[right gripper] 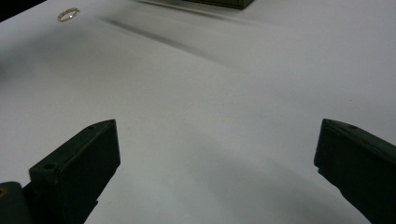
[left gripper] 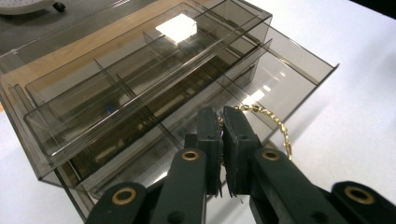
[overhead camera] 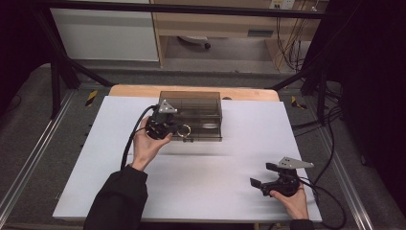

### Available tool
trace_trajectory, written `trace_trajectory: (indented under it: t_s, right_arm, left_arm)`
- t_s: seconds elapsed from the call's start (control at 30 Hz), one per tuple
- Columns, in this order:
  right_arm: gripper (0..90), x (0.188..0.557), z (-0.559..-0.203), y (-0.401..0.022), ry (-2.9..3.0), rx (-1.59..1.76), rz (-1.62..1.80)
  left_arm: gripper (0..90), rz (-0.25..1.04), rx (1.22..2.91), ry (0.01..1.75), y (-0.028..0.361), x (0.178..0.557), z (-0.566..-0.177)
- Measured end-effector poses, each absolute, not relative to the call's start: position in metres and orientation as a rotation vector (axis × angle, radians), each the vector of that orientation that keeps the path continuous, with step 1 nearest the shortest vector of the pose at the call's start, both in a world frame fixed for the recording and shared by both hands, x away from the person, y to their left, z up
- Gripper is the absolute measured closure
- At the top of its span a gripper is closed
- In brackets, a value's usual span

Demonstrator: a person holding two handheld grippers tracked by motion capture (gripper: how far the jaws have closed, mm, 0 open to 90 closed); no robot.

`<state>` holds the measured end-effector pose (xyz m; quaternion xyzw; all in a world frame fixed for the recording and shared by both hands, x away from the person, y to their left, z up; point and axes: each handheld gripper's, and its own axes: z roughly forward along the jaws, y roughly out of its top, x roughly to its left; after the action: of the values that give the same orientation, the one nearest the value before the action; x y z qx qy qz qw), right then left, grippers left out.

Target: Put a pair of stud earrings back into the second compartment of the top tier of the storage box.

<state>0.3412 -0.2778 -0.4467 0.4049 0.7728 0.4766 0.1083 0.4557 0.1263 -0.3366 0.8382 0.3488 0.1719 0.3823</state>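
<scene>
A smoke-tinted clear organiser box (overhead camera: pixel 196 108) with divided trays stands at the far middle of the white table. Its lower drawer (left gripper: pixel 280 74) is pulled out toward me. My left gripper (overhead camera: pixel 174 128) is at the box's front left corner, shut on a thin gold chain (left gripper: pixel 273 122). The chain loops out from between the pads (left gripper: pixel 236 135) and hangs over the open drawer's edge, seen as a small gold loop (overhead camera: pixel 185 129) in the high view. Near the table's front right my right gripper (overhead camera: pixel 264 175) rests low with its jaws wide open and nothing between them (right gripper: pixel 217 154).
A small gold ring (right gripper: pixel 68 14) lies on the white tabletop (overhead camera: pixel 215 167) far ahead of the right gripper. The box's front edge (right gripper: pixel 219 2) shows at the top of the right gripper view. A wooden strip (overhead camera: pixel 249 93) and black frame posts border the table's far side.
</scene>
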Motion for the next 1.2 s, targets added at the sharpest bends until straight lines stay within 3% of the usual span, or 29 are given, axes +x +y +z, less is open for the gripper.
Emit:
trace_trajectory:
  t_s: [0.97, 1.2]
  right_arm:
    - [0.9, 0.341, -0.447, -0.277, 2.275, 1.192, 1.4]
    - [0.8, 0.341, -0.447, -0.278, 2.277, 1.189, 1.399]
  left_arm:
    - [85.3, 0.477, 2.186, 0.93, 0.107, 0.483, -0.37]
    - [79.8, 0.471, 2.176, 0.911, 0.109, 0.48, -0.366]
